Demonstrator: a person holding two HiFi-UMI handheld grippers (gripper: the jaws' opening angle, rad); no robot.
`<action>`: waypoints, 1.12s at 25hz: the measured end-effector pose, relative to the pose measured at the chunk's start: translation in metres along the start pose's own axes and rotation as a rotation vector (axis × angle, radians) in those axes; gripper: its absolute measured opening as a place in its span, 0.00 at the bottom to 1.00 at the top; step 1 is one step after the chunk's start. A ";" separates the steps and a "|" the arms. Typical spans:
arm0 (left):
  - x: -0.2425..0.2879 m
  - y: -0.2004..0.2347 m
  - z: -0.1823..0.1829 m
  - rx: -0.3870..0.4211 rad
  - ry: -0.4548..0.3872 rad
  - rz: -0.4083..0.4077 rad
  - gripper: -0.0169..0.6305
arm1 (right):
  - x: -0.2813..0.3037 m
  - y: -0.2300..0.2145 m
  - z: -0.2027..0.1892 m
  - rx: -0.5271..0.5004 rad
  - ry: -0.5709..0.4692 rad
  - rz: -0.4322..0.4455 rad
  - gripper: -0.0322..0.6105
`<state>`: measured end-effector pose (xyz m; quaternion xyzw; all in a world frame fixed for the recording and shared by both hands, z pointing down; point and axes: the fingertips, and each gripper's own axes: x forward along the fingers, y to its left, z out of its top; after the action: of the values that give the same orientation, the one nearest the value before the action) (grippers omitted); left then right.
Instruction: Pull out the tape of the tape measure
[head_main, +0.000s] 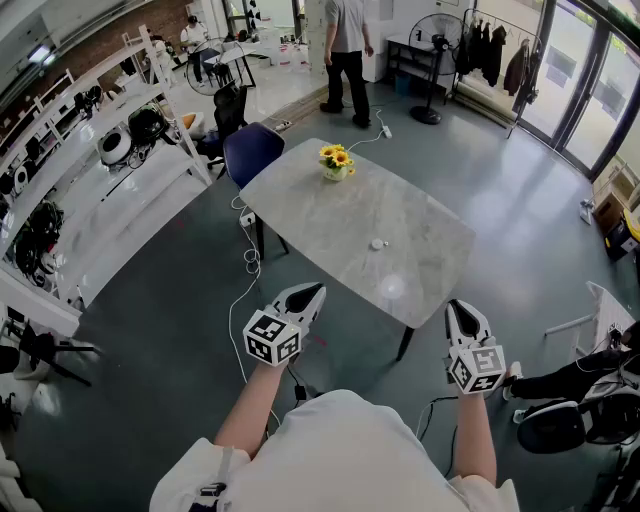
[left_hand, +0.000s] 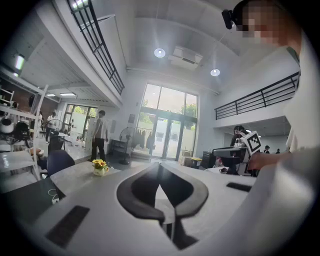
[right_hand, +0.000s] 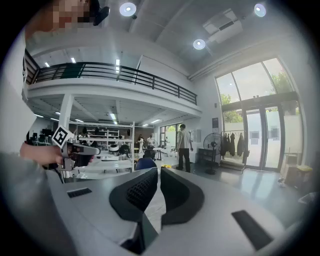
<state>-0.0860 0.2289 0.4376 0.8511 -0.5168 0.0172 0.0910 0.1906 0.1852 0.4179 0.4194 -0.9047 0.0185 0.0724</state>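
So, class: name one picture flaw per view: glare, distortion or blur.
Head view: fisheye bends the room; a light glares off the table. Left gripper view: dark rounded corners, the left gripper close and soft. Right gripper view: same dark corners, glass doors washed out bright.

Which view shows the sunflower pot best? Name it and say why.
The head view: the sunflower pot stands whole at the far end of the table. The left gripper view shows it small, from the side; the right gripper view shows only a distant yellow speck.
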 end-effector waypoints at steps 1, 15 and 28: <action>0.001 0.000 0.000 0.000 0.000 0.000 0.04 | 0.001 -0.001 0.000 -0.001 -0.001 0.001 0.12; 0.011 -0.007 -0.002 0.002 0.009 -0.003 0.04 | 0.000 -0.008 -0.001 0.016 0.002 -0.004 0.12; 0.005 -0.005 -0.001 0.013 0.012 -0.014 0.04 | 0.001 0.004 -0.003 0.009 0.008 -0.024 0.12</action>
<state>-0.0792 0.2266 0.4391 0.8551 -0.5103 0.0252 0.0887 0.1874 0.1869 0.4208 0.4307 -0.8992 0.0235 0.0741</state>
